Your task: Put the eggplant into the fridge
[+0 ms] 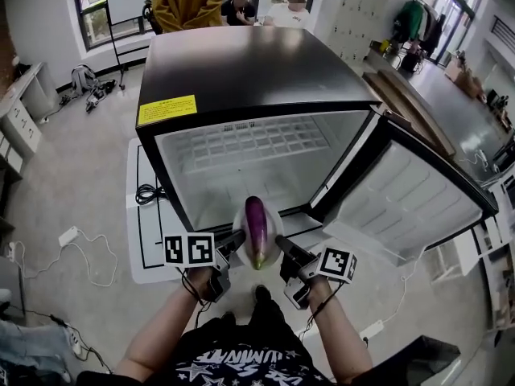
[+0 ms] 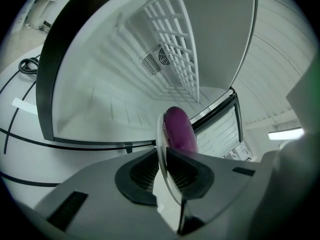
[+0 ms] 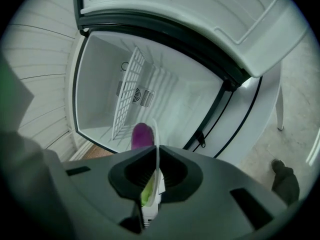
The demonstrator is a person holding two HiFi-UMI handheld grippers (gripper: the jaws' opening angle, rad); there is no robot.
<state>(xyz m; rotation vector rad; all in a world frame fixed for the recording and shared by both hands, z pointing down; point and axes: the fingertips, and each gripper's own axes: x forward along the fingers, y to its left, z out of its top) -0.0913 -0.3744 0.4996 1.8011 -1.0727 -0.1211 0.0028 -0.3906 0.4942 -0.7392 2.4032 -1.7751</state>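
Masking most of the eggplant (image 3: 142, 134) — right tongs (image 3: 158, 170) gripping plate (image 1: 241, 219).

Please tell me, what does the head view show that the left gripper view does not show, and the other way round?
Only the head view: the left gripper and the right gripper, each shut on one side of the plate; the black top of the fridge with a yellow label; people behind it.
Only the left gripper view: a fan vent on the fridge's back wall, and the plate's rim pinched between its jaws, close up.
Both: the eggplant on the plate, the open fridge, its wire shelf and its door.
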